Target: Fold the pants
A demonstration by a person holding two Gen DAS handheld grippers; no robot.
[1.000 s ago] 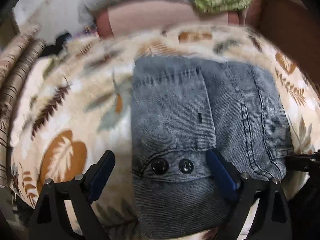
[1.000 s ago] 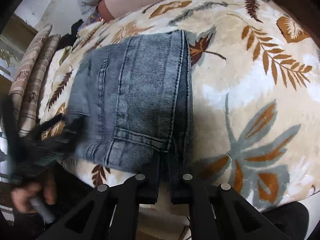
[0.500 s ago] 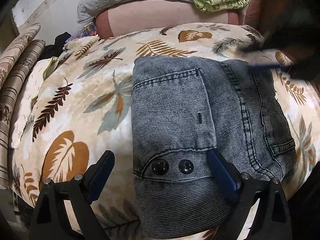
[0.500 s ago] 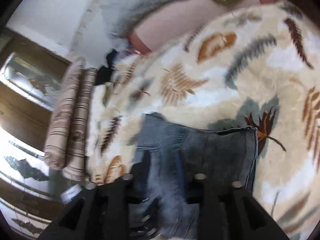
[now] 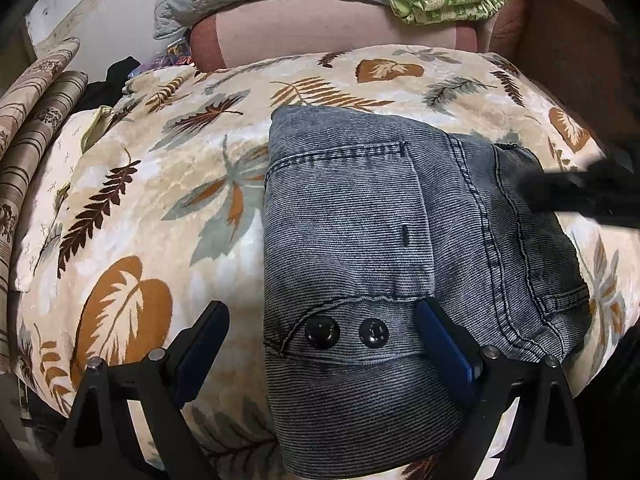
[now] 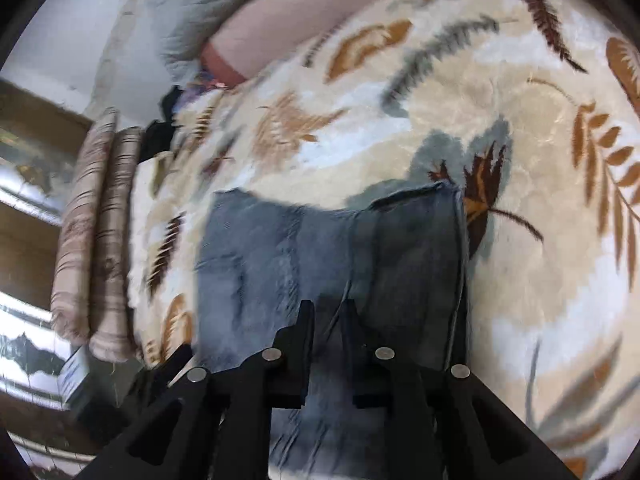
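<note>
My left tool is spread wide and grips nothing; its blue-padded fingers stand either side of the two black snap buttons, tilted steeply down at the near end of the bundle. The right tool has just been closing, its jaws drawn to a narrow slit. It hovers over the denim near the bundle's right edge, and through the blur I see flat cloth behind the gap rather than a fold pinched in it, so I read it as nearly clenched and empty. In the left view it shows only as a dark smear crossing the far right corner of the fabric.

The grey-blue corduroy-ribbed denim pants lie folded into a compact rectangle on the cream, leaf-printed plush blanket that covers the bed, towards its near edge and roughly mid-width. A pocket flap sits uppermost, stitched seams running down the right side.

I judge the cloth heavy for its size, soft but with some body: stacked layers will hold a crease yet slide over each other on the plush pile. The thick seamed edges or the waistband by the snaps look the surest places to pinch, taking all layers at once.
</note>
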